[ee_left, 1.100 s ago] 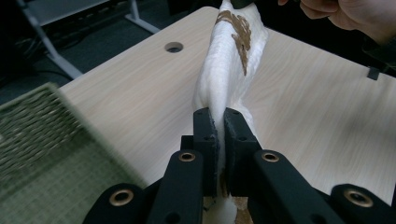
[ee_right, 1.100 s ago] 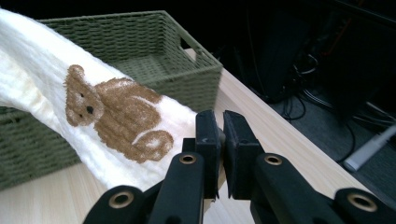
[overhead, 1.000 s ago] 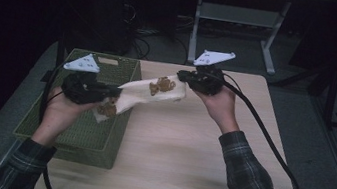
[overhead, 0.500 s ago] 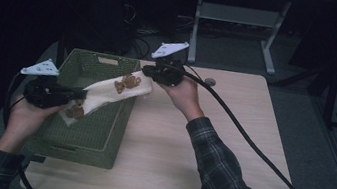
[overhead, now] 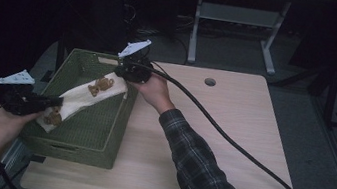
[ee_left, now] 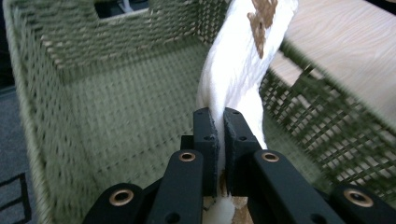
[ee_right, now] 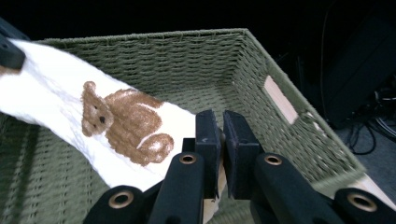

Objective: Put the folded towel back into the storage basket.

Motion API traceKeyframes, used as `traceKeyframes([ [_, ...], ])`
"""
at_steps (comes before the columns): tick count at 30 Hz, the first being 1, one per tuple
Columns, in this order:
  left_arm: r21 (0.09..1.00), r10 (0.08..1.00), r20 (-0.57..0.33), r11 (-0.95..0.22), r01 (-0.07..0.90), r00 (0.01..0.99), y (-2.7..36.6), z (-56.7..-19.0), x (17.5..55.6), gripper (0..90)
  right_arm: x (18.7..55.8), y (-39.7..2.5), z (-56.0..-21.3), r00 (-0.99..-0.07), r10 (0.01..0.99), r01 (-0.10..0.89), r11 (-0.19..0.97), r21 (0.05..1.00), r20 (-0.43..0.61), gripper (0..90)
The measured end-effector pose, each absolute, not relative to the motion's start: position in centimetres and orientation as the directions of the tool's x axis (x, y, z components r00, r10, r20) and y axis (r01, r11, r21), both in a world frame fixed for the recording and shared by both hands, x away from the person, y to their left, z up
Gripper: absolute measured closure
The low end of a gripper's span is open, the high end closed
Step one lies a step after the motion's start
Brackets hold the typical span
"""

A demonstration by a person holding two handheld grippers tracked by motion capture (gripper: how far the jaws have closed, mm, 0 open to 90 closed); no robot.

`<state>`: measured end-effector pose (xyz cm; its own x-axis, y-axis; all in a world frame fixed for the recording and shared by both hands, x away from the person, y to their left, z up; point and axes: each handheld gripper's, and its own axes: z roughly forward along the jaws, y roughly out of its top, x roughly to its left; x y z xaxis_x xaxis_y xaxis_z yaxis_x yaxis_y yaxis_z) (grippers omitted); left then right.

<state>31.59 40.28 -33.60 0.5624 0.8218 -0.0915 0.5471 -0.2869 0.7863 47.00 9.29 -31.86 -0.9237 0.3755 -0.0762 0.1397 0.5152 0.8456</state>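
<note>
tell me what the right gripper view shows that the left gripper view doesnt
Right gripper view: a whole brown bear print on the cloth and a pale handle slot in the basket's wall. Left gripper view: the wooden table beside the basket. Both: black jaws shut on the white cloth, held over the green basket.

A light wooden table (overhead: pixel 209 146) carries a green woven basket (overhead: pixel 94 136) at its left end, the basket's left side overhanging the edge. A round cable hole (overhead: pixel 210 82) sits near the table's far edge.
</note>
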Motion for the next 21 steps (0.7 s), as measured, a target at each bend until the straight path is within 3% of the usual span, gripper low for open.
traceKeyframes([
  [10,0.759,0.821,-0.120,-0.286,0.585,0.557,41.4,-36.1,32.1,84.6,48.2,11.9,-35.0,-0.927,0.369,0.166,0.567,0.807,-0.068,85.1],
  [18,0.743,0.819,-0.121,-0.300,0.598,0.561,41.2,-36.3,32.3,83.5,48.4,12.0,-35.5,-0.926,0.373,0.179,0.577,0.797,-0.062,85.1],
  [21,0.745,0.838,-0.113,-0.285,0.604,0.534,41.2,-36.3,32.4,71.1,48.4,12.0,-35.6,-0.925,0.374,0.174,0.579,0.797,-0.070,85.1],
])
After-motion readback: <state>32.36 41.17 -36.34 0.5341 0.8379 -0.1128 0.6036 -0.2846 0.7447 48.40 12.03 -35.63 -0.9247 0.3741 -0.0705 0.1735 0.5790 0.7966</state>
